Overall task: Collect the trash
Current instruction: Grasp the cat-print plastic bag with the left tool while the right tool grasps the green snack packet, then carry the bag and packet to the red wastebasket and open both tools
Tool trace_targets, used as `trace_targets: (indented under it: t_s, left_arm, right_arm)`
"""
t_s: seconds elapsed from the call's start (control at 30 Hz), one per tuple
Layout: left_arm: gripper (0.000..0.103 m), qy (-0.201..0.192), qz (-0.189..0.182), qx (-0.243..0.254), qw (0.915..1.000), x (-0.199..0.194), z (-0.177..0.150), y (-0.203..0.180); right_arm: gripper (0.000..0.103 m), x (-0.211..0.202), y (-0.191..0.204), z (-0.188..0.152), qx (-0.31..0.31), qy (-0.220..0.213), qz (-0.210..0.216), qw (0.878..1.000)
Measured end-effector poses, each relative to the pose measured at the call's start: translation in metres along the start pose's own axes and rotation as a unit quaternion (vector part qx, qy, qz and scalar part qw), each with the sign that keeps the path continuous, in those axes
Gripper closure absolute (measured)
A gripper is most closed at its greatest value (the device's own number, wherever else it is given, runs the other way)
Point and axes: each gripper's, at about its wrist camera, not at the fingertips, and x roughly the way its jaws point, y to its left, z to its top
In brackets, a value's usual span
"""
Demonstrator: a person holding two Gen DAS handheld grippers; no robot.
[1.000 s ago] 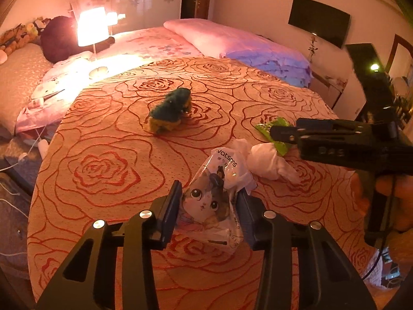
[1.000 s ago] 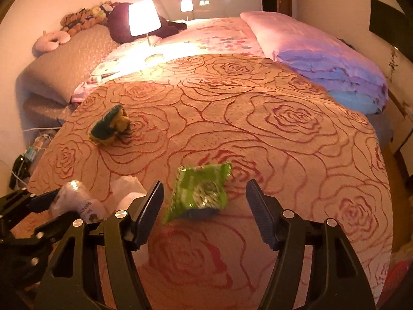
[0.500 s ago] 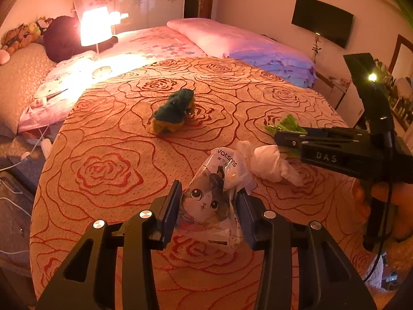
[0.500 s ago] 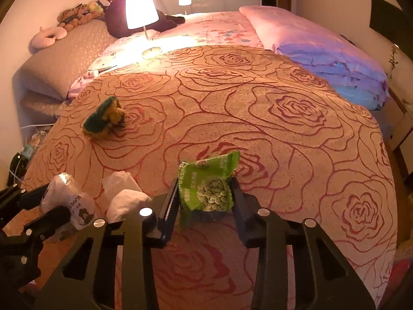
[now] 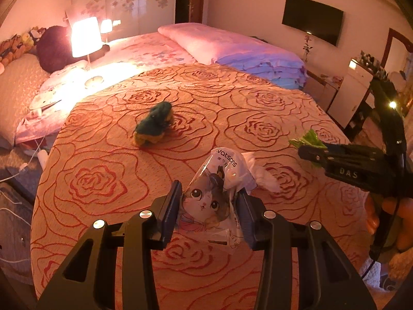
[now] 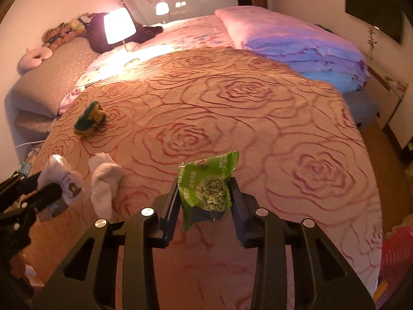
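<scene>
Trash fills both of your grippers above a bed covered in an orange bedspread [image 5: 103, 180] patterned with red roses. Far left in the left wrist view, a lit lamp [image 5: 86, 37] glows beside a dark round cushion [image 5: 53, 45]. Further right, a dark green and yellow stuffed toy [image 5: 154, 124] lies on the bedspread, well apart from everything else. At the centre, your left gripper [image 5: 209, 208] pinches a clear plastic wrapper [image 5: 213, 201] printed with a cartoon cat, one finger pressed against each side, held upright. Just behind it, a crumpled white tissue [image 5: 263, 173] rests on the bedspread. To the right, your right gripper [image 5: 307, 149] enters from the side, with a bit of green showing at its tip.

In the right wrist view, the tissue [image 6: 104, 183] sits at lower left, just beside the left gripper's wrapper [image 6: 65, 178]. At the centre, your right gripper [image 6: 205, 200] is clamped on a green snack packet [image 6: 206, 188] showing green peas, lifted clear of the bedspread. Folded pink and blue quilts [image 6: 296, 44] are stacked at the far right side of the bed.
</scene>
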Motion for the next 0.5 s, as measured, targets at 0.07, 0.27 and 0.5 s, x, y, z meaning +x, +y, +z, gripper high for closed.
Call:
trace_targets:
  t_s: [0.07, 0.27, 0.5]
  left_arm:
    - [0.063, -0.002, -0.003, 0.003, 1.0000, -0.001, 0.002, -0.004]
    - [0.063, -0.007, -0.017, 0.021, 0.9996, -0.006, 0.005, -0.022]
    - [0.063, -0.007, -0.036, 0.048, 0.9982, -0.007, 0.008, -0.052]
  right_arm:
    - [0.068, -0.007, -0.009, -0.006, 0.011, -0.002, -0.005, 1.000]
    - [0.068, -0.026, -0.036, -0.020, 0.043, -0.011, -0.022, 0.999]
    - [0.068, -0.049, -0.070, -0.037, 0.084, -0.025, -0.044, 0.995]
